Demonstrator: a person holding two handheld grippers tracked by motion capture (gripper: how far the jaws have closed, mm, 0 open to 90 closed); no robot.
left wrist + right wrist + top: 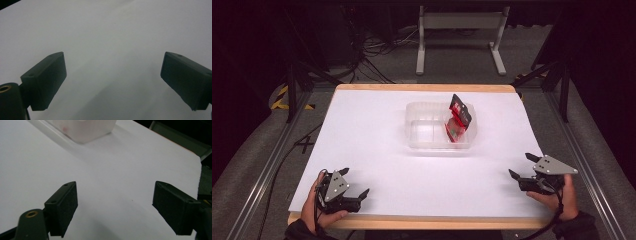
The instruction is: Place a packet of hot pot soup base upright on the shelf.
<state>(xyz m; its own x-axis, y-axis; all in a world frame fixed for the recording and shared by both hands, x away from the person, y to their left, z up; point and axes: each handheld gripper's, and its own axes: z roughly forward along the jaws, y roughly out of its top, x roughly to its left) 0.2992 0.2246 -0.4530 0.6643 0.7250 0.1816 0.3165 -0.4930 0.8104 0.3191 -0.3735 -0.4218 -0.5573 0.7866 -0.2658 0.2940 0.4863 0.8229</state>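
White sheet covers the desk point(377, 150), wooden rim showing at the near and far edges, dark floor with cables and a metal stand behind. Both my grippers sit low at the near edge: left gripper point(354, 185) by the near-left corner, jaws spread wide, empty, with bare white between them in the left gripper view point(113, 80); right gripper point(522, 167) by the near-right corner, jaws likewise wide apart, gripping nothing, pointed toward the container in the right gripper view point(115, 207). Nothing is touched by either one. Out from there, well apart from both, the clear plastic container point(422, 131) stands right of centre toward the far edge, and the red-and-black packet point(458, 120) leans tilted in its right-hand part, top corner poking over the rim. My guess: the step is a reach for the packet or container. To do it well, I'd bring the right one in, keep jaws wide until around the packet's exposed top, pinch flat faces, lift straight so the light container doesn't drag; left could steady the wall.
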